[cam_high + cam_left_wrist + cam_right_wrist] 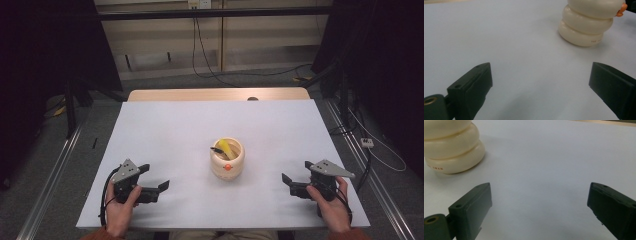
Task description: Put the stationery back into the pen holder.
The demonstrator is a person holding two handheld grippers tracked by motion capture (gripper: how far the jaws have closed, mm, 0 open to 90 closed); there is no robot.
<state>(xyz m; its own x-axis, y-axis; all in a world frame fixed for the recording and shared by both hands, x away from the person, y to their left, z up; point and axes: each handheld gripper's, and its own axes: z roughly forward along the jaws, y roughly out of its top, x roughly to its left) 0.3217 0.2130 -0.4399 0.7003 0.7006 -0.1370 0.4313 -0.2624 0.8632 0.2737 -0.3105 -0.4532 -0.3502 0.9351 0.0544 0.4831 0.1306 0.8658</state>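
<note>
A cream ribbed pot [227,160] with an orange knob on its front stands in the middle of the white table [165,130]; something yellow and a dark thin piece stick out of its top. My left gripper [154,176] rests open at the front left, a hand around it. At the front right my right gripper [296,171] is open too, held the same way. The pot [586,23] appears at the upper right of the left gripper view, and the pot [450,147] at the upper left of the right gripper view. Nothing lies between either pair of jaws.
A wooden strip [217,94] runs along the table's far edge. Cables [210,70] trail over the floor behind, and a metal rail [50,172] flanks the table at the left.
</note>
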